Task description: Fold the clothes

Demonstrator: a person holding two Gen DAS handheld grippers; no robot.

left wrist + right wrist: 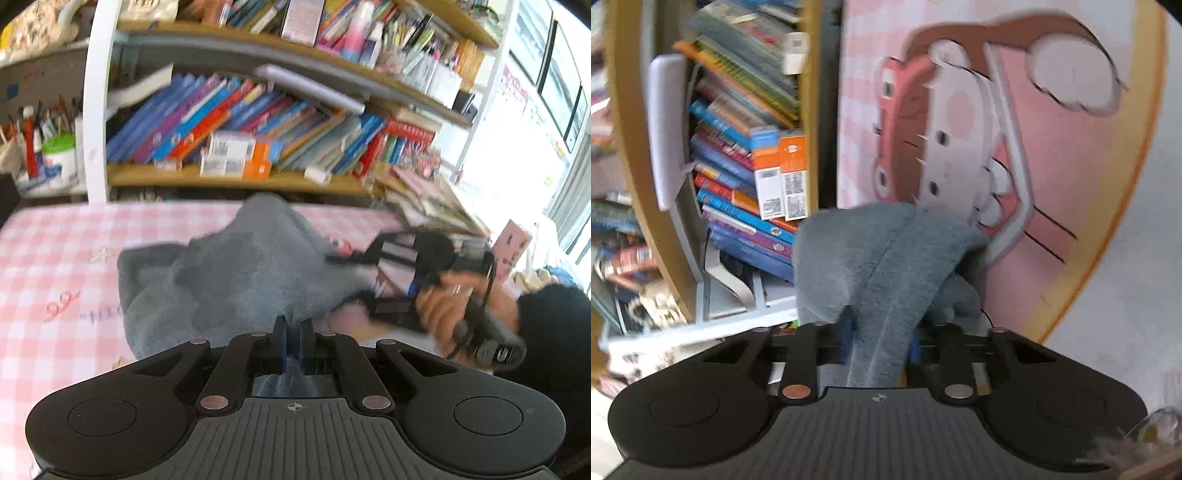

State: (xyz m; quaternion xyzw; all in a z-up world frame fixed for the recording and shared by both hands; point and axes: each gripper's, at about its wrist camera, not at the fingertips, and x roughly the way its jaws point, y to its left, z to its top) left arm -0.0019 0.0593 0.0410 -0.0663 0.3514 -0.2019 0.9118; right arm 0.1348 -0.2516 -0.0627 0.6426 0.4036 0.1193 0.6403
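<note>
1. Garment: grey fleece, bunched and lifted in a hump over the pink checked desk, in front of the bookshelf. Not folded flat yet.
2. Left tool: fingers nearly together, pinching a thin edge of the garment. The cloth runs straight ahead and up from the tips.
3. Right tool: narrow, clamped on a thicker gathered strip of the garment that passes between the blue pads. In the left view it sits to the right of the hump, held by the right hand, rolled on its side.
4. Key relation: the garment spans between the two tools, long axis roughly left to right across the desk. Both grips are on the near side; the bulk hangs away toward the bookshelf.
5. Judgement: mid-fold, early. The next move likely needs both tools carried the same way with the edge kept taut, then lowered onto the desk.
6. Risk: the left grip looks shallow and could slip. Frames are motion-blurred, so exact grip depth is unclear.
7. Cartoon mat lies beyond the right tool, clear of the cloth.
</note>
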